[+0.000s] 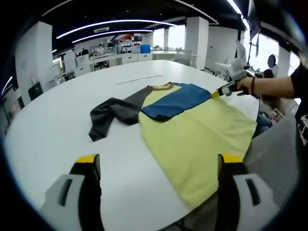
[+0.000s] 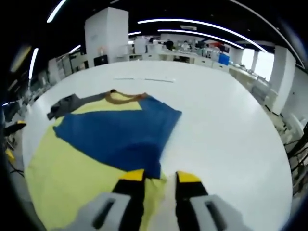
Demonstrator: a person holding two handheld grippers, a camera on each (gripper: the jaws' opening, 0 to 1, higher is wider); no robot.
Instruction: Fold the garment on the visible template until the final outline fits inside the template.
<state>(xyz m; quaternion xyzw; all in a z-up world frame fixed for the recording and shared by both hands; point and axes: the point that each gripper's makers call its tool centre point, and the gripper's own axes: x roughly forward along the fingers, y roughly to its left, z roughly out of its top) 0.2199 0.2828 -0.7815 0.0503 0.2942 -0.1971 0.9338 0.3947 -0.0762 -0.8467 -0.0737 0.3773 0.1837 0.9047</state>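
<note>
A big white table (image 1: 57, 130) carries a thin pale strip (image 1: 138, 78) lying flat near its far side. Beyond stand white pillars (image 1: 198, 41), desks with clutter, a blue bin (image 1: 145, 48) and long curved ceiling lights (image 1: 115, 23)

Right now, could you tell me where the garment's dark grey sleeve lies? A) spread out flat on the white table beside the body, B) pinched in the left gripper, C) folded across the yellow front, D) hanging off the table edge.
A: the dark grey sleeve lies out on the bare white table, clear of the yellow front.
</note>
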